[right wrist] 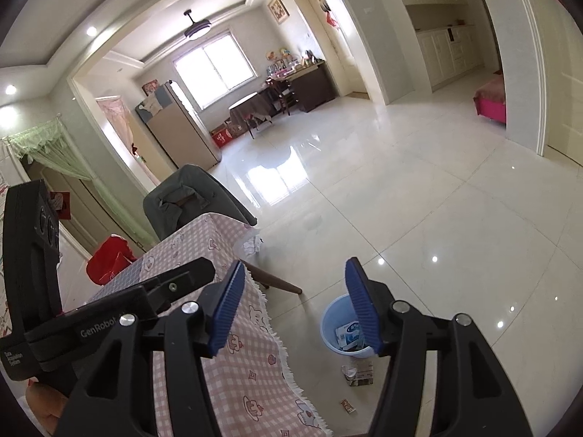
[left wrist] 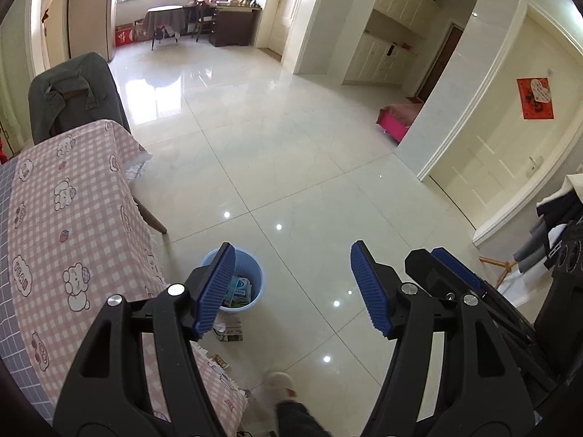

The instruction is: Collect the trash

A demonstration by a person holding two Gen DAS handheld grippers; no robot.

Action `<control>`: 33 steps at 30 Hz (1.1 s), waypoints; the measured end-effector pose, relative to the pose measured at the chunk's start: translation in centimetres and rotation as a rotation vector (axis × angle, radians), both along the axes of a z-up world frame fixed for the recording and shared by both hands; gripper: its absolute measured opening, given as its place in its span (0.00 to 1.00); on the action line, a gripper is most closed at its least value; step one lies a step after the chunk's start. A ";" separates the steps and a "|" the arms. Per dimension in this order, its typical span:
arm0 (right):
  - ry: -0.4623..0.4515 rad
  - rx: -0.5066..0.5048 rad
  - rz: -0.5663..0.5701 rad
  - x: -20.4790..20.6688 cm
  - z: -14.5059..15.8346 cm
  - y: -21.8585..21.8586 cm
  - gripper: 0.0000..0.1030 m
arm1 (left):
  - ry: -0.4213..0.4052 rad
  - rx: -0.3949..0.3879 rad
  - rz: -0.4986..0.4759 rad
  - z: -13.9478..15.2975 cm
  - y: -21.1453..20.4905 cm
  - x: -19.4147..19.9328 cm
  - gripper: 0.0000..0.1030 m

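Note:
A light blue bin [left wrist: 249,284] stands on the tiled floor beside the table, with blue-and-white wrappers inside; it also shows in the right wrist view [right wrist: 333,331]. A small carton [left wrist: 229,332] lies on the floor just in front of the bin, seen too in the right wrist view [right wrist: 359,371]. A small wrapper [left wrist: 220,361] lies near the tablecloth edge, also in the right wrist view [right wrist: 348,406]. My left gripper [left wrist: 291,287] is open and empty, high above the floor. My right gripper [right wrist: 293,309] is open and empty, above the table edge and bin.
A table with a pink checked cloth [left wrist: 73,225] fills the left side. A chair draped with a grey garment [left wrist: 76,91] stands behind it. A person's slippered foot [left wrist: 280,382] is on the floor below. A white door [left wrist: 510,138] is at right.

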State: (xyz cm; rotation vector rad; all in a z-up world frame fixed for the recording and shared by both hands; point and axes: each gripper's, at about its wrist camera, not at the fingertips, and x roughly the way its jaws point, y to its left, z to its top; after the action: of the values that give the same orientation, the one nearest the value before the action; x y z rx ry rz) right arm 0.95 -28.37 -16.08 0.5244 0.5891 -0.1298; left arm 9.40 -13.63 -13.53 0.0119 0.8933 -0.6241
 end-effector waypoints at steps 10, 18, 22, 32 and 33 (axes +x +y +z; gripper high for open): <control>-0.001 0.006 0.152 0.6 -0.2 -3.7 0.57 | -0.012 0.031 0.146 -0.9 -2.0 -1.5 0.66; -0.022 0.053 0.193 0.7 -1.1 -4.6 0.57 | -0.023 0.115 0.194 -1.7 -2.3 -2.5 0.66; -0.028 0.040 0.195 0.5 -0.6 -3.2 0.57 | -0.056 0.141 0.191 -0.7 -1.9 -2.8 0.68; -0.025 -0.022 0.125 -1.1 2.3 -0.5 0.70 | -0.086 0.184 0.211 2.3 0.6 -3.7 0.78; -0.025 -0.018 0.120 -1.2 2.4 -0.4 0.71 | -0.090 0.185 0.214 2.5 0.7 -3.8 0.78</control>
State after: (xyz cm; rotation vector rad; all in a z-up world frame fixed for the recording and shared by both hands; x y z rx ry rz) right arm -0.25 -28.75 -13.64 0.4710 0.5928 -0.0154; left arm 5.65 -12.89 -11.03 0.1092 0.8491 -0.3378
